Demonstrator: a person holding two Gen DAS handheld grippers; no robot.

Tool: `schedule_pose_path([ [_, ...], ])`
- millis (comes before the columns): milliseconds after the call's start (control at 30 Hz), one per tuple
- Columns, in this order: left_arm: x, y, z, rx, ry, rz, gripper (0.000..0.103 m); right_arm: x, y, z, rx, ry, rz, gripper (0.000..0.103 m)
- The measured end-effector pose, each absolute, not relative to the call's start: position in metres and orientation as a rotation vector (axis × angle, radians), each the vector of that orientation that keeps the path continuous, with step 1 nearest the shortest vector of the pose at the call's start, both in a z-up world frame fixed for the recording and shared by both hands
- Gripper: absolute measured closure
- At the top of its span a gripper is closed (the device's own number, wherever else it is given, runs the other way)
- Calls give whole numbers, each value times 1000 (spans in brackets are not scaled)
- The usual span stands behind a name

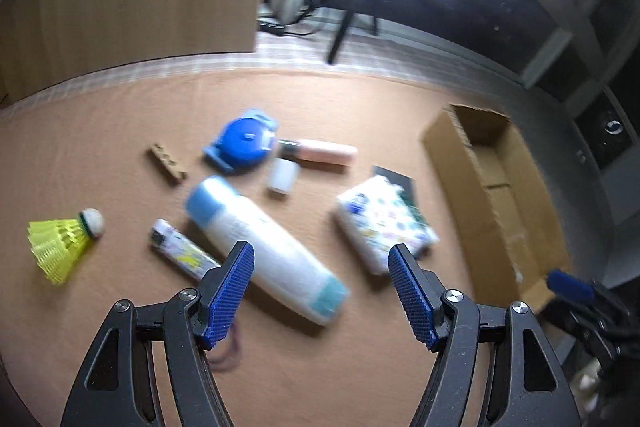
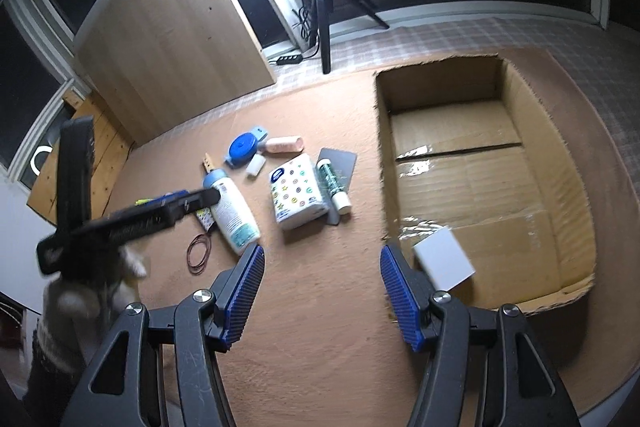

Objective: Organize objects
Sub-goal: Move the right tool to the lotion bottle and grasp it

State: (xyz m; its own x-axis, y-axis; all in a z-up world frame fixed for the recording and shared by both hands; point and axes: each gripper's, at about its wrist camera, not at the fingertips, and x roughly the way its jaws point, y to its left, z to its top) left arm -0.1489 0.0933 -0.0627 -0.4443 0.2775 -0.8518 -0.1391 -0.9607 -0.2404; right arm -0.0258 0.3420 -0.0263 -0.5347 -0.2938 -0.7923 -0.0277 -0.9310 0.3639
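Observation:
My left gripper (image 1: 322,259) is open and empty, hovering over a white bottle with a blue cap (image 1: 264,251) that lies on the tan mat. Around the bottle lie a lighter (image 1: 182,251), a yellow shuttlecock (image 1: 60,239), a tissue pack (image 1: 384,223), a blue round case (image 1: 242,143), a pink tube (image 1: 320,153) and a wooden block (image 1: 167,163). My right gripper (image 2: 323,259) is open with nothing between its fingers, just left of the open cardboard box (image 2: 440,67). A white card (image 2: 444,263) lies in the box's near corner.
A green glue stick (image 2: 334,183) and a dark card (image 2: 340,163) lie beside the tissue pack (image 2: 298,191). Rubber bands (image 2: 200,251) lie near the bottle. A wooden panel (image 2: 172,39), a tripod (image 2: 326,27) and a ring light stand behind the mat.

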Motion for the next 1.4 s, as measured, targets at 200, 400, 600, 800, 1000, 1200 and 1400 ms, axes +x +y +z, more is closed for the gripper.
schedule_pose_path([
  [200,-179,61,-74,-1550,-242,2503,30,-24,332,-33,1455,-492,-2556,46],
  [400,-203,44,-87,-1593,-283,2508,30,-22,327,-41,1493,-489,-2531,46],
  [600,-223,37,-104,-1633,-317,2506,30,-20,328,-47,1523,-494,-2526,46],
  [800,-237,41,-115,-1652,-279,2488,31,-19,335,-52,1549,-507,-2532,46],
  [1000,-235,58,-125,-1667,-176,2442,39,-19,338,-51,1545,-516,-2535,46],
  [1200,-219,82,-128,-1644,-78,2398,45,-19,338,-51,1545,-519,-2530,46],
  [1400,-190,113,-128,-1579,72,2354,45,-21,331,-49,1533,-511,-2512,46],
])
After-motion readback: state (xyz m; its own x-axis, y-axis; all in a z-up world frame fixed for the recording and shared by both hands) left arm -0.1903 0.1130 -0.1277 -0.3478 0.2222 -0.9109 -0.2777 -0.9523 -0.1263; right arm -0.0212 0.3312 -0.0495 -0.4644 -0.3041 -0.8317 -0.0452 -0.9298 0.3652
